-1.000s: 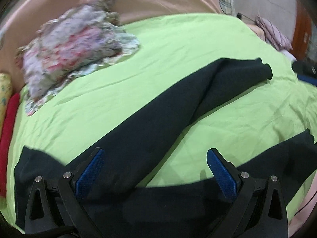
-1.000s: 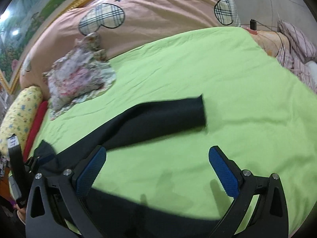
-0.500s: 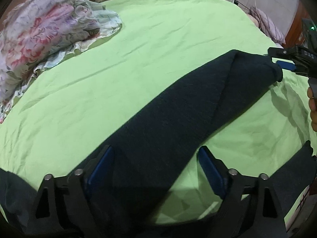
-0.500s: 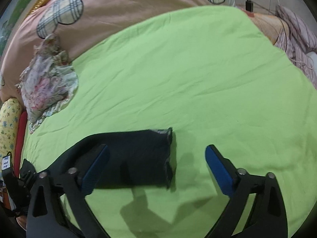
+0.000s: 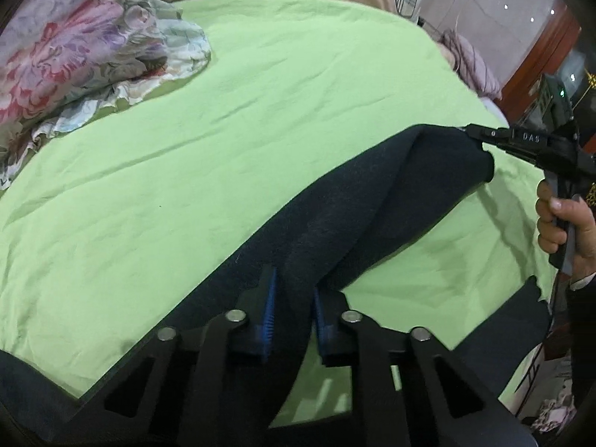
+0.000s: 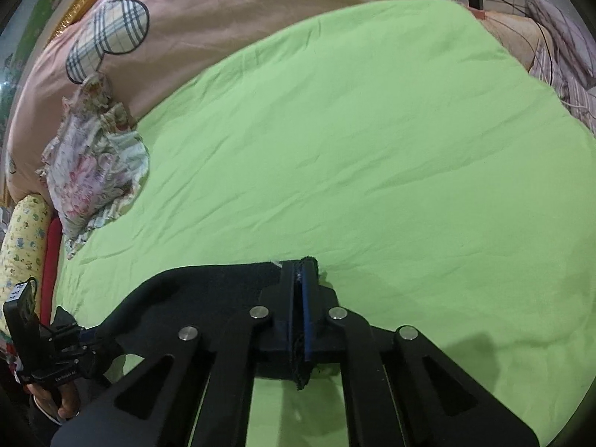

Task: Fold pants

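I see one pair of dark pants (image 5: 335, 223) running diagonally from lower left to mid right on the green sheet (image 5: 223, 149), wide bare sheet open above it. My left gripper (image 5: 292, 309) is closing, a pant leg bunched between its pads; my right gripper (image 6: 300, 294) is clamped on the leg's hem edge at lower centre. One floral cloth pile (image 6: 93, 171) sits upper left, clear of both.

Green-sheeted bed (image 6: 372, 149) bearing dark pants (image 5: 335, 231), perhaps a floral cushion (image 6: 89, 175)
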Demonstrator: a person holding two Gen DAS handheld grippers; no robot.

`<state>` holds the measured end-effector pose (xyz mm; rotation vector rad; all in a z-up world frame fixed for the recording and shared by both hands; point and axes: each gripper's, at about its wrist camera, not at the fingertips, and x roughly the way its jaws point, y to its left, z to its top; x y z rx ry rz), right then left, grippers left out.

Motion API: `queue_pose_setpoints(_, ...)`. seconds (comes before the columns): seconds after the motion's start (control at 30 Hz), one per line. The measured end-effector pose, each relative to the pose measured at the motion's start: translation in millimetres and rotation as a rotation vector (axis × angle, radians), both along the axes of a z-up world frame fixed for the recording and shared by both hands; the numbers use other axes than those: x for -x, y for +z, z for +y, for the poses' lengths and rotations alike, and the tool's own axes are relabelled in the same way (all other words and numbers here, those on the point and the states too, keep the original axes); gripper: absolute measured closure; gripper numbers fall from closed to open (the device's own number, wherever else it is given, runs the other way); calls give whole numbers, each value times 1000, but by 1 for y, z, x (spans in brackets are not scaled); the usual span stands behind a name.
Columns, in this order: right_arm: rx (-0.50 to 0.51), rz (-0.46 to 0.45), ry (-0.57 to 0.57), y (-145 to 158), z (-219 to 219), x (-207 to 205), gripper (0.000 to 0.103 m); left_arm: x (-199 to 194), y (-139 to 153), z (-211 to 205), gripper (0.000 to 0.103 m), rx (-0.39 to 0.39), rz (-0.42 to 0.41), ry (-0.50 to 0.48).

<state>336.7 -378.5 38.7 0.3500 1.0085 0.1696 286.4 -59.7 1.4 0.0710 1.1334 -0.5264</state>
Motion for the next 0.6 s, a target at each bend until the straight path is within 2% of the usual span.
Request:
queue_pose_setpoints(0.13, 48, -26, 32, 8, 7, 3, 100, 9, 5, 6, 92, 14, -14, 1)
queue_pose_setpoints(0.3, 54, -56, 54, 21, 8, 16, 100, 20, 23, 20, 93, 58, -23, 5)
queue_pose_setpoints(0.43, 27, -94, 85, 38, 9, 42, 100, 34, 34, 28, 93, 87, -26, 9)
queue_pose_setpoints(0.6, -4, -115, 125, 46, 9, 87, 100, 78, 46, 35, 93, 100, -46, -19)
